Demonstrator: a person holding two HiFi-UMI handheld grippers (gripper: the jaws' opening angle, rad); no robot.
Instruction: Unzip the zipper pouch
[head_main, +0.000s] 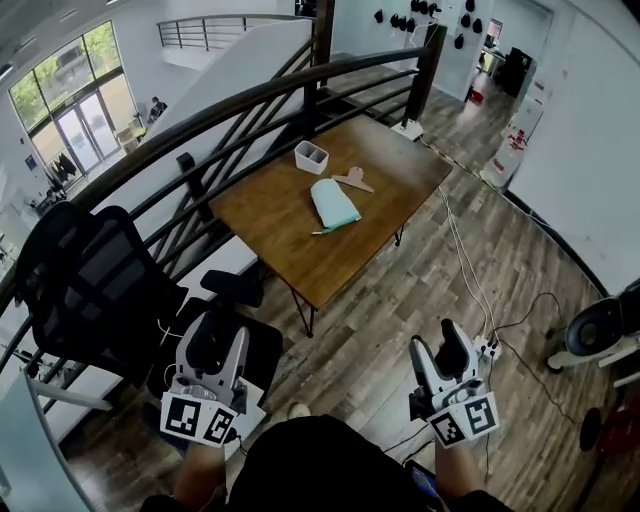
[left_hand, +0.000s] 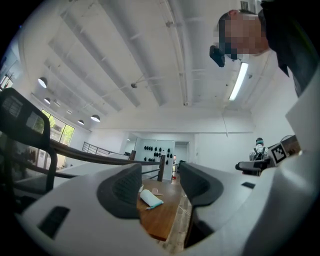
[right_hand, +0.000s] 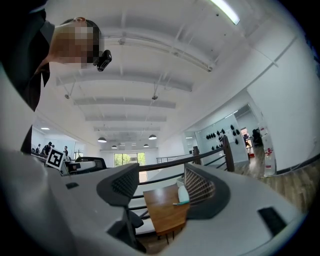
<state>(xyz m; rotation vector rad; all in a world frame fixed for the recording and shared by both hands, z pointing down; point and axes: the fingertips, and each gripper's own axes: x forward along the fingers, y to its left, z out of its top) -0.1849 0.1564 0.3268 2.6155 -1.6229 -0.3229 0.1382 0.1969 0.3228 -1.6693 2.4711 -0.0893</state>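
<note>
A pale teal zipper pouch (head_main: 334, 203) lies flat near the middle of a wooden table (head_main: 262, 222), far ahead of both grippers. My left gripper (head_main: 218, 325) hangs low at the bottom left, over the floor beside a chair, open and empty. My right gripper (head_main: 437, 345) hangs at the bottom right over the plank floor, also open with nothing between its fingers. In the left gripper view the pouch (left_hand: 150, 199) shows small between the spread jaws (left_hand: 160, 182). The right gripper view has the pouch (right_hand: 183, 194) beside its right jaw, with the gripper (right_hand: 161, 185) well short of it.
A small white container (head_main: 311, 156) and a flat tan cutout (head_main: 352, 180) sit behind the pouch. A black office chair (head_main: 90, 290) stands left, under a dark curved railing (head_main: 250, 100). Cables (head_main: 468, 275) and a power strip (head_main: 488, 348) lie on the floor at right, near a fan (head_main: 598, 330).
</note>
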